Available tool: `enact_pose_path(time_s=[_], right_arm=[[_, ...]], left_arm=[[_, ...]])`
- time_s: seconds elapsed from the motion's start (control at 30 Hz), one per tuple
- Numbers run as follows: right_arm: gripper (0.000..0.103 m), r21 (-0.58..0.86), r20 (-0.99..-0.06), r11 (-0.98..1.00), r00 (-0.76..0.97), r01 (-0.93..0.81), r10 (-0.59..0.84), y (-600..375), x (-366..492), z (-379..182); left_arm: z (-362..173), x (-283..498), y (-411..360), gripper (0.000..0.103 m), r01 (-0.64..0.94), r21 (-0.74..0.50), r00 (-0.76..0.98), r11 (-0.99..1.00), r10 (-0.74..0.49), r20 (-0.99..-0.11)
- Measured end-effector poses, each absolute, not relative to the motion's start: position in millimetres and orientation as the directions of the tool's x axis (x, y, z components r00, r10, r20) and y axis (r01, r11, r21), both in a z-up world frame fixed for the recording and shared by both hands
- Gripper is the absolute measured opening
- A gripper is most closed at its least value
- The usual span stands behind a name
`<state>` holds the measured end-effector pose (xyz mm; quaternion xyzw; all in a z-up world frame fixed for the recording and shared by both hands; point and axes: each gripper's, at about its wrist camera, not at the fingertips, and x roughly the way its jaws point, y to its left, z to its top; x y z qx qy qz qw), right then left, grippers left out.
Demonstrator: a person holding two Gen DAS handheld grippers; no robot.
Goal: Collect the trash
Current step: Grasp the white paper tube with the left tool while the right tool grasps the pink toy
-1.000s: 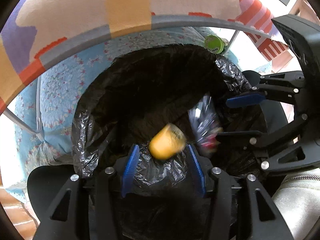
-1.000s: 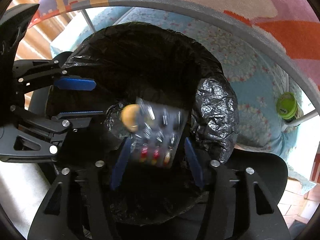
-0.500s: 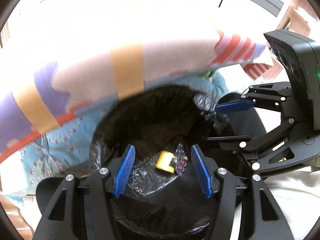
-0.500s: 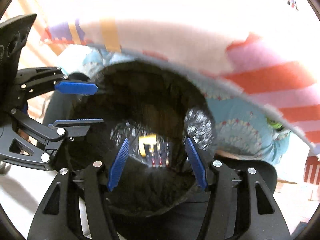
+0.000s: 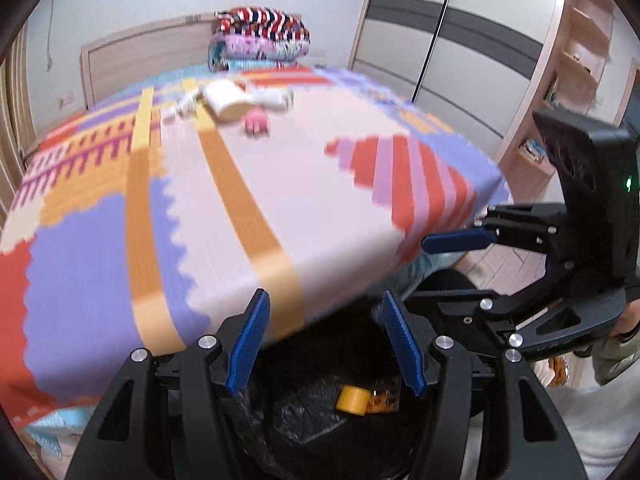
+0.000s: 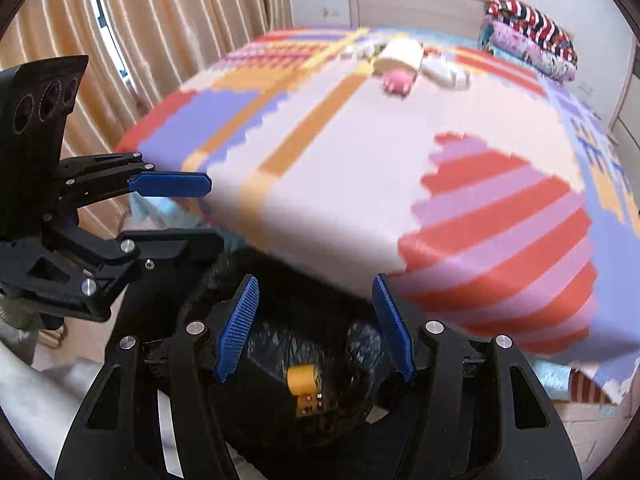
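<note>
A bin lined with a black bag (image 5: 312, 412) (image 6: 280, 344) stands at the foot of the bed, below both grippers. A small yellow container (image 5: 352, 399) (image 6: 303, 379) and a blister pack (image 5: 382, 400) (image 6: 310, 403) lie inside it. My left gripper (image 5: 324, 344) is open and empty above the bin. My right gripper (image 6: 314, 328) is open and empty beside it. Several pieces of trash lie far across the bed: a beige-and-white item (image 5: 230, 100) (image 6: 400, 56), a pink item (image 5: 256, 122) (image 6: 396, 82) and a white item (image 5: 276, 98) (image 6: 446, 70).
The bed with a patterned blanket (image 5: 200, 200) (image 6: 360, 140) fills both views. Folded bedding (image 5: 260, 36) (image 6: 528, 46) is stacked at the headboard. Curtains (image 6: 140, 40) hang on the left. A wardrobe (image 5: 460, 40) and shelves (image 5: 580, 60) stand on the right.
The yellow container and the blister pack fell from the open grippers into the bin. Both grippers have since risen and tilted up from the bin, bringing the bed top into view.
</note>
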<state>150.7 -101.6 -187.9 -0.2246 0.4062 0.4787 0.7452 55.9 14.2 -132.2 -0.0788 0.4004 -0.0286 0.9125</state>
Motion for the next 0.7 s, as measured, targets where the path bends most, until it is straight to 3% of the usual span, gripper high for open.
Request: enact_pose_path(time_s=[0.4,0.47,0.7], right_arm=[[0.059,0.069,-0.757,0.468,0.26,-0.881,0.6,-90.4,177.5,-155.5],[0.059,0.073,-0.748,0.47,0.264,-0.879,0.609,-86.7,182.4,-151.6],[0.059,0.092,-0.718,0.479,0.275,-0.873,0.639,-76.6,200.8,-140.7]], left_arm=[[-86.0,93.3,46.7,0.056,-0.026,-0.183,0.746,0.983,-0.103,-0.658],[-81.9,100.3,50.9,0.066,-0.033,-0.177,0.752,0.984,-0.092,-0.653],[-67.4,130.3,68.3,0.071,-0.035,-0.166,0.765,0.985,-0.081,-0.639]])
